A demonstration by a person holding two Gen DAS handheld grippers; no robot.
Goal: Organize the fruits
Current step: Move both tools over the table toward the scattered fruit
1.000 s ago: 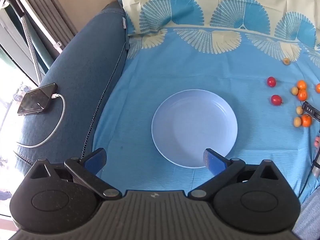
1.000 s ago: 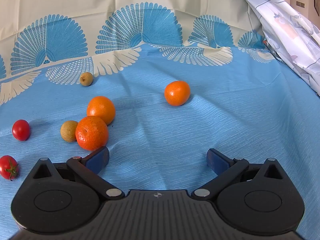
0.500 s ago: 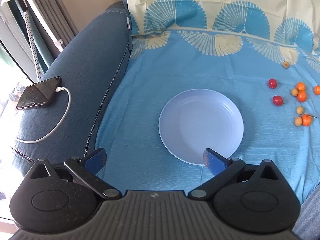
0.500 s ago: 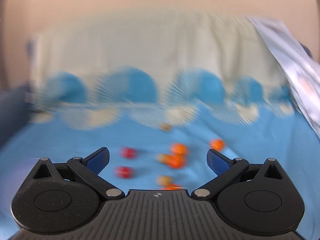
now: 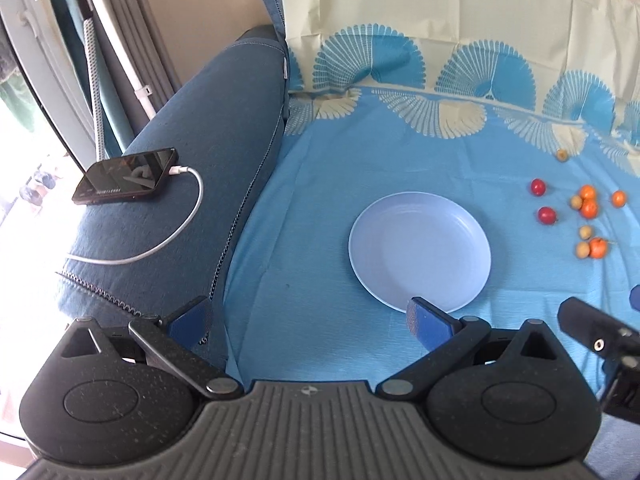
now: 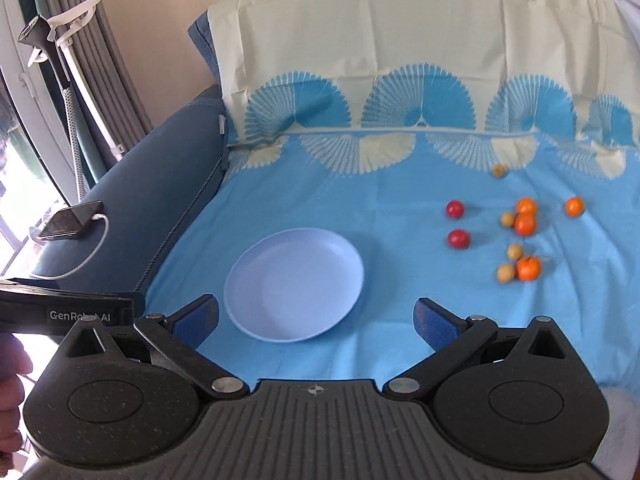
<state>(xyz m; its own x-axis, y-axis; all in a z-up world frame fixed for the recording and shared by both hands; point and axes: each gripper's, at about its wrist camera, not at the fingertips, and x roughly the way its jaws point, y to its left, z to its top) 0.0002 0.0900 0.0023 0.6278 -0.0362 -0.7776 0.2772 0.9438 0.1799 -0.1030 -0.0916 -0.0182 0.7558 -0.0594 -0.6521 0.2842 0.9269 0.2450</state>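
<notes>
A pale blue plate [image 5: 420,248] [image 6: 294,284] lies bare on the blue patterned sheet. To its right lies a scatter of fruit: two red tomatoes [image 6: 457,239] [image 5: 546,215], several oranges [image 6: 524,224] [image 5: 589,208] and several small tan fruits [image 6: 505,273] [image 5: 582,249]. My left gripper [image 5: 308,322] is open and holds nothing, near the plate's front left. My right gripper [image 6: 316,316] is open too, pulled back in front of the plate, well short of the fruit.
A blue sofa arm [image 5: 188,152] on the left carries a phone [image 5: 126,176] on a white cable [image 5: 160,240]. Curtains and a white pole [image 6: 80,80] stand at far left. The cream backrest cover [image 6: 400,36] rises behind the sheet.
My right gripper has pulled far back and up from the oranges, so plate and all fruit now show. My left gripper has also drawn back and left from the plate.
</notes>
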